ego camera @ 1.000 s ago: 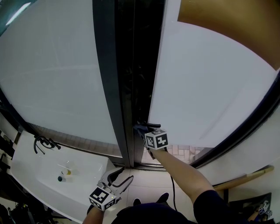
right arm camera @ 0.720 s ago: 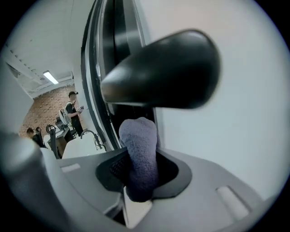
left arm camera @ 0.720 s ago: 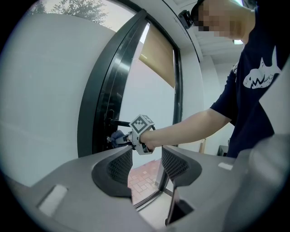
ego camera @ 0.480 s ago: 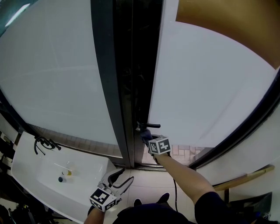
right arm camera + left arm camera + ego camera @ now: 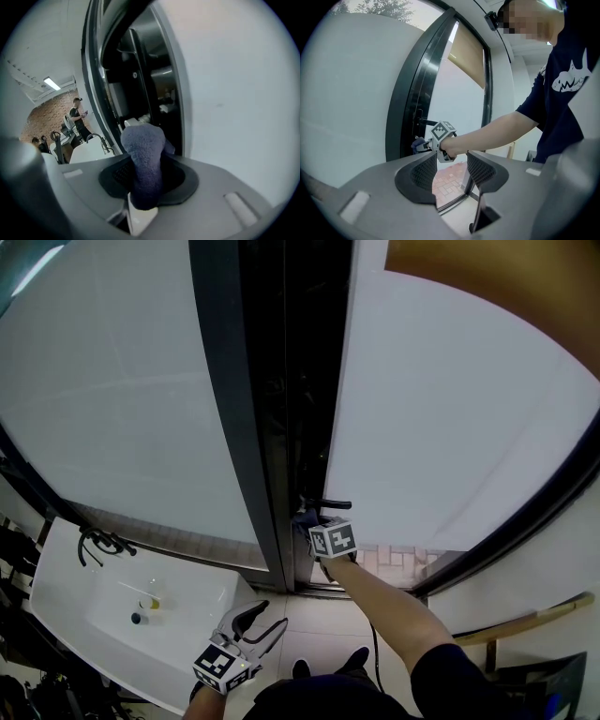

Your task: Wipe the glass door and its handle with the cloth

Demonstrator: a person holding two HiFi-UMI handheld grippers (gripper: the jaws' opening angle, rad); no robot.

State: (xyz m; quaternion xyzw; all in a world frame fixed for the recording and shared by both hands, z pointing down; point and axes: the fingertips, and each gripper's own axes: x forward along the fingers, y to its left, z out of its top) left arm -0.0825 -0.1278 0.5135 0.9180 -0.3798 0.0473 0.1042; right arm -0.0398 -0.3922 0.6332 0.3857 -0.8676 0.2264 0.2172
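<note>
The frosted glass door [image 5: 450, 418] stands ajar beside a dark frame [image 5: 239, 427]. Its black lever handle [image 5: 330, 504] juts from the door's edge. My right gripper [image 5: 307, 519] is shut on a blue-purple cloth [image 5: 302, 517], which it holds just below and left of the handle at the door edge. In the right gripper view the cloth [image 5: 141, 145] bulges out between the jaws of the right gripper [image 5: 146, 171], close to the dark door edge [image 5: 140, 79]. My left gripper [image 5: 255, 626] hangs low, open and empty; in its own view the left gripper [image 5: 451, 168] looks toward the handle [image 5: 425, 123].
A white sink [image 5: 103, 601] with a black tap [image 5: 98, 545] lies at the lower left. A wooden pole [image 5: 525, 620] lies at the lower right. A fixed frosted pane [image 5: 103, 390] fills the left. People stand far off by a brick wall [image 5: 77, 117].
My right gripper with the cloth dipped a little below the handle and has come back up beside it. The left gripper has barely moved.
</note>
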